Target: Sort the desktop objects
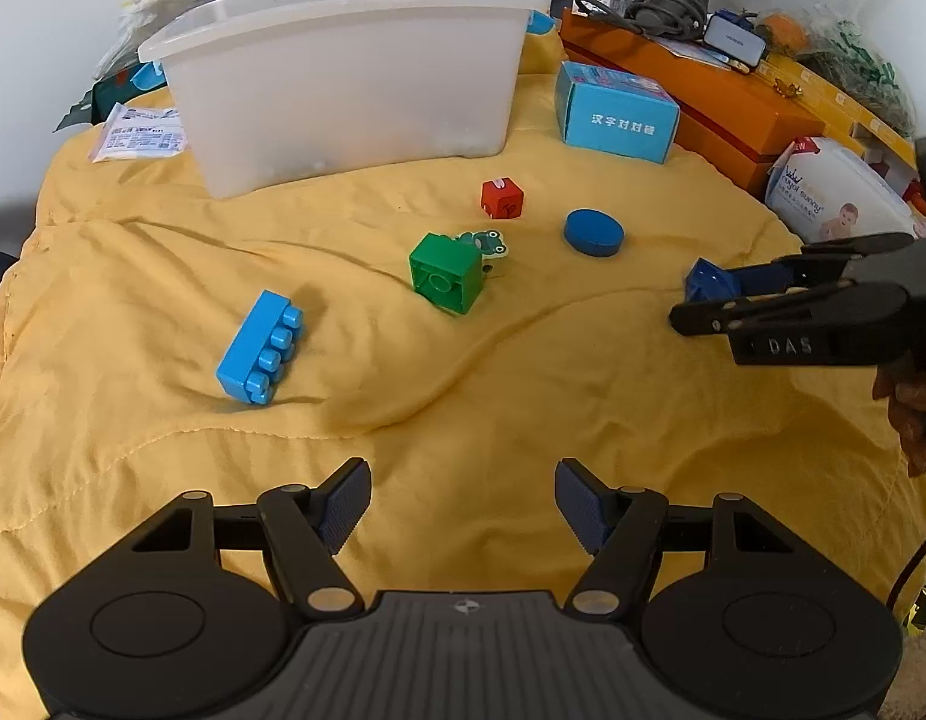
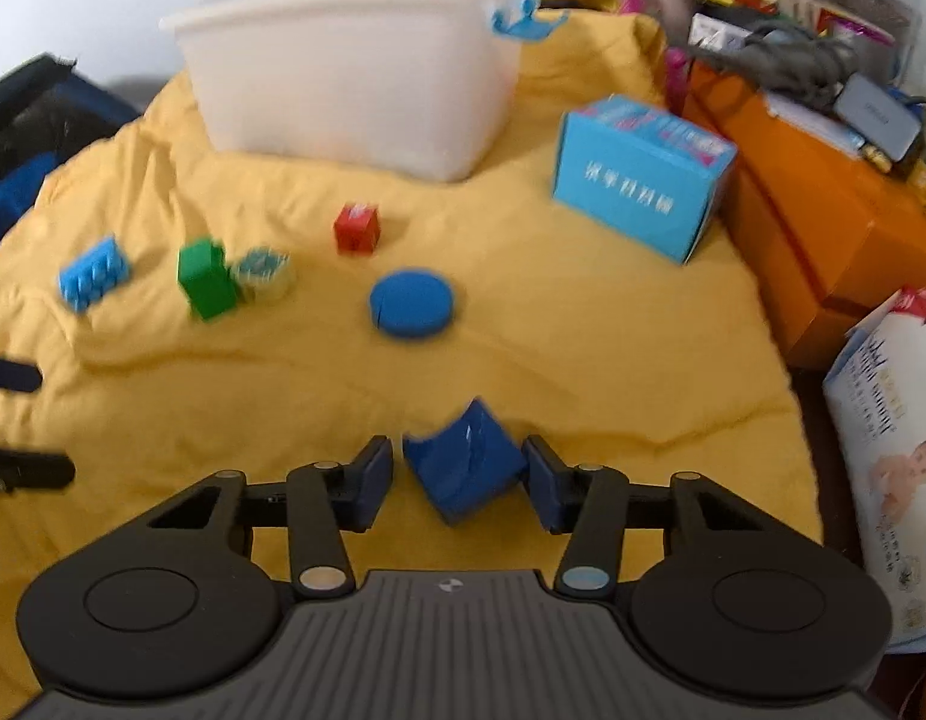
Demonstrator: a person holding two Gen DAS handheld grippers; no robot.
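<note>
- Right gripper [image 2: 459, 480]: dark blue block [image 2: 463, 468] is seen between the half-closed jaws, a sliver of gap on the left side; contact cannot be confirmed.
- Left gripper [image 1: 463, 504]: jaws wide, nothing held, yellow cloth [image 1: 463, 396] below.
- Advice: block should be centred and squeezed squarely before lifting; its slanted faces may slip.
- White bin [image 2: 354, 78] is likely the destination, well apart; blue disc [image 2: 411, 303] and red cube [image 2: 357, 228] lie between.

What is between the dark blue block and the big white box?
The blue disc and red cube lie on the cloth between the dark blue block and white bin; lifting would clear them.
</note>
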